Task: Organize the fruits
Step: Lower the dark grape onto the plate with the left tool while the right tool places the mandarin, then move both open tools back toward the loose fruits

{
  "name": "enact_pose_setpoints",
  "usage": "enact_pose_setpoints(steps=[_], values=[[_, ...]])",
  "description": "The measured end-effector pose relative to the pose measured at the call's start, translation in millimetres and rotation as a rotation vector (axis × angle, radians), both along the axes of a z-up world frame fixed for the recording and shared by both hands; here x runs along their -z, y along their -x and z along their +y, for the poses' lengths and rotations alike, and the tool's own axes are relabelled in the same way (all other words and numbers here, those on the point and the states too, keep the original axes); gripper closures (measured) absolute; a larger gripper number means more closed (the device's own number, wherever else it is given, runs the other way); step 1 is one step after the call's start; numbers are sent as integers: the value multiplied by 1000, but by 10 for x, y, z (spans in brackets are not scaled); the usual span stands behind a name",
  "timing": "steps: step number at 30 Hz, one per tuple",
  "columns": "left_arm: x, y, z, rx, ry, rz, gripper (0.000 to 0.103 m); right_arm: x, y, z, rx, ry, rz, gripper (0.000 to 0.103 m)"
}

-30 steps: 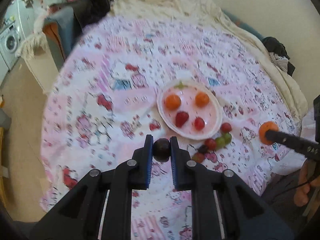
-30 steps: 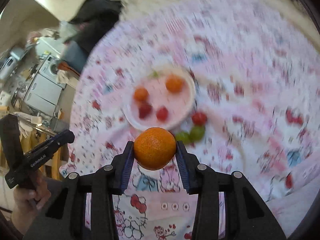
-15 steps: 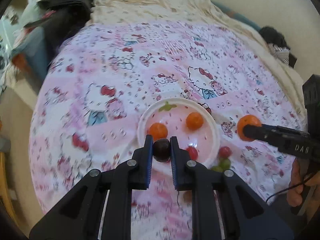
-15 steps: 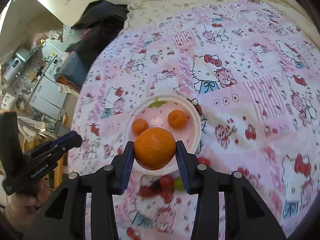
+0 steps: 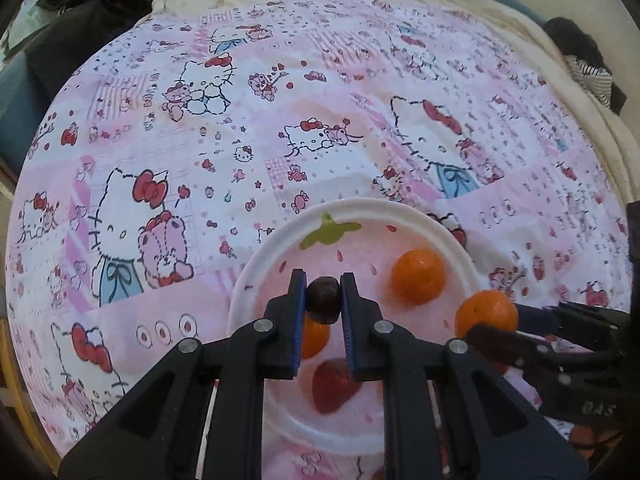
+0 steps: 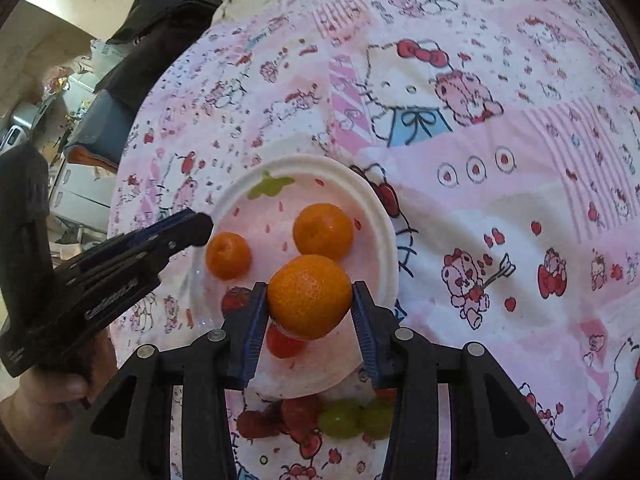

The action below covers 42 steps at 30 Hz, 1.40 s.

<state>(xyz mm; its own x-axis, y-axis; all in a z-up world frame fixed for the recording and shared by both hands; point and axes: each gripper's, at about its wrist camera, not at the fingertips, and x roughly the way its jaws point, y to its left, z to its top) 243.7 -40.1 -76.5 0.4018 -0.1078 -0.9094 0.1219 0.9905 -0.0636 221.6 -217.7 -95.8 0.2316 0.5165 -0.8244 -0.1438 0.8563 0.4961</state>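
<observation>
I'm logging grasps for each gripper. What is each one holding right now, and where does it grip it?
Left gripper pinches a dark grape across its sides. Right gripper clamps an orange at its widest part.

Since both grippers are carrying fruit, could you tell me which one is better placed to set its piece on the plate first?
Left. The left gripper holds its dark grape over the middle of the plate; the right gripper holds its orange nearer the rim.

The right claw [image 6: 310,300] is gripping a tangerine [image 6: 309,297] above the white plate [image 6: 382,248], which is carrying two tangerines and strawberries.
</observation>
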Motion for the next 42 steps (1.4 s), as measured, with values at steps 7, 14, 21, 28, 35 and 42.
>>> enact_pose_setpoints(steps=[7,14,21,28,35,42], values=[[166,-58,-30,-5,-2,38,88,63,-12,-53,14,15,22,59],[208,-66,-86,-5,10,63,88,85,-15,-104,35,19,37,57],[106,-56,-54,-21,3,27,38,123,-26,-113,32,11,60,56],[-24,-8,35,-35,-15,10,30,-2,-21,-134,40,6,18,25],[-115,139,212,-74,-46,6,30,-125,36,-221,68,-12,-3,25],[-269,386,350,-103,-49,-16,30,-320,208,-331,99,-48,-35,25]])
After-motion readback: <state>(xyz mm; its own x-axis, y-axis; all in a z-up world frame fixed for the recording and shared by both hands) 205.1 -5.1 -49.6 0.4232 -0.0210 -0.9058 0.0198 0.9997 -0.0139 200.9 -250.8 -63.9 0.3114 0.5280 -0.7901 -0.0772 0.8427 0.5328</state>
